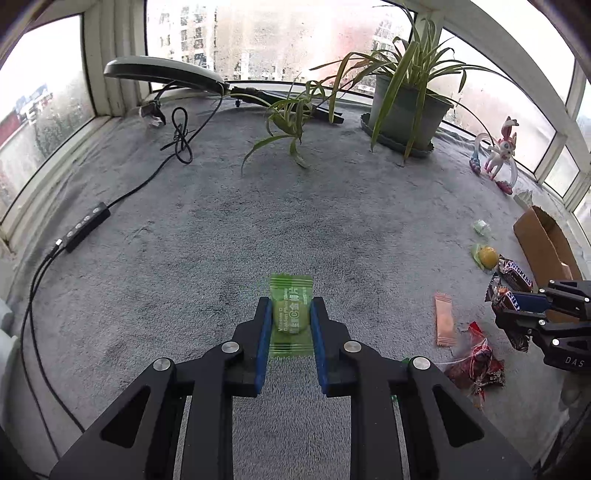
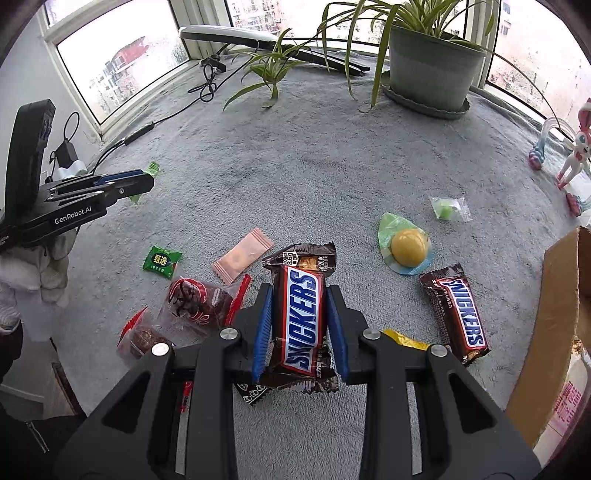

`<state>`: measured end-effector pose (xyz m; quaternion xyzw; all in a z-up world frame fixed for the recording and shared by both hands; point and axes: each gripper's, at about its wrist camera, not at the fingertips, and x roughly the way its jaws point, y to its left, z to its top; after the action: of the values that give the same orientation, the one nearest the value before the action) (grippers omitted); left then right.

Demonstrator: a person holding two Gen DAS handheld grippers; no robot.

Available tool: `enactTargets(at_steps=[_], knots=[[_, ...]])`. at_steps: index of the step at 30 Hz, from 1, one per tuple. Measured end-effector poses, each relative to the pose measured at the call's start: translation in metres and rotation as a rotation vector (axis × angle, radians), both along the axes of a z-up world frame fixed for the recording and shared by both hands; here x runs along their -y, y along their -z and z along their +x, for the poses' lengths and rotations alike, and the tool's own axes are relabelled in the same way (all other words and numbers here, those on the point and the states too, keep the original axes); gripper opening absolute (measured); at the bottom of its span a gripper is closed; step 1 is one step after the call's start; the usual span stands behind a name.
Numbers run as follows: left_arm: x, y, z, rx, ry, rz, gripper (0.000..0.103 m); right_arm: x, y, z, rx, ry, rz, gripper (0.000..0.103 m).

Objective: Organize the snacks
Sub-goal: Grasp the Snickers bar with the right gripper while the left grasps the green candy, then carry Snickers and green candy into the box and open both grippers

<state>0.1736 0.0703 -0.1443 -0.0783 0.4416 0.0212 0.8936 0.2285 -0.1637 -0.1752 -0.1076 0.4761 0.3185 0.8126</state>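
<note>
My left gripper (image 1: 290, 314) is shut on a green candy packet (image 1: 290, 314) and holds it above the grey blanket (image 1: 221, 229). It also shows at the left of the right wrist view (image 2: 144, 182). My right gripper (image 2: 299, 295) is shut on a Snickers bar (image 2: 301, 317); it shows at the right of the left wrist view (image 1: 517, 302). A second Snickers bar (image 2: 456, 314) lies to its right. A pink sachet (image 2: 243, 255), a small green packet (image 2: 161, 261), red-wrapped snacks (image 2: 192, 302), a yellow jelly cup (image 2: 408, 245) and a clear-wrapped green candy (image 2: 448, 208) lie around.
An open cardboard box (image 2: 557, 314) stands at the right edge. A potted plant (image 2: 432, 62) stands at the back, with a lamp (image 2: 229, 35) and cables (image 1: 85, 225) at the left and a toy figure (image 2: 576, 155) at the far right.
</note>
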Motion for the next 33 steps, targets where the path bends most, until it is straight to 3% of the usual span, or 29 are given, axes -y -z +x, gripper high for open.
enactTargets(at_steps=[10,20,33], knots=[[0.052,-0.030,0.009,0.067,0.115,-0.049,0.019,0.044,-0.037,-0.004,0.067,0.106,0.041,0.030],[0.131,-0.056,0.036,0.134,0.268,-0.113,0.019,0.129,-0.066,-0.012,0.131,0.290,0.043,0.030],[0.248,-0.068,0.070,0.145,0.468,-0.203,0.019,0.239,-0.068,-0.023,0.140,0.512,0.003,0.030]])
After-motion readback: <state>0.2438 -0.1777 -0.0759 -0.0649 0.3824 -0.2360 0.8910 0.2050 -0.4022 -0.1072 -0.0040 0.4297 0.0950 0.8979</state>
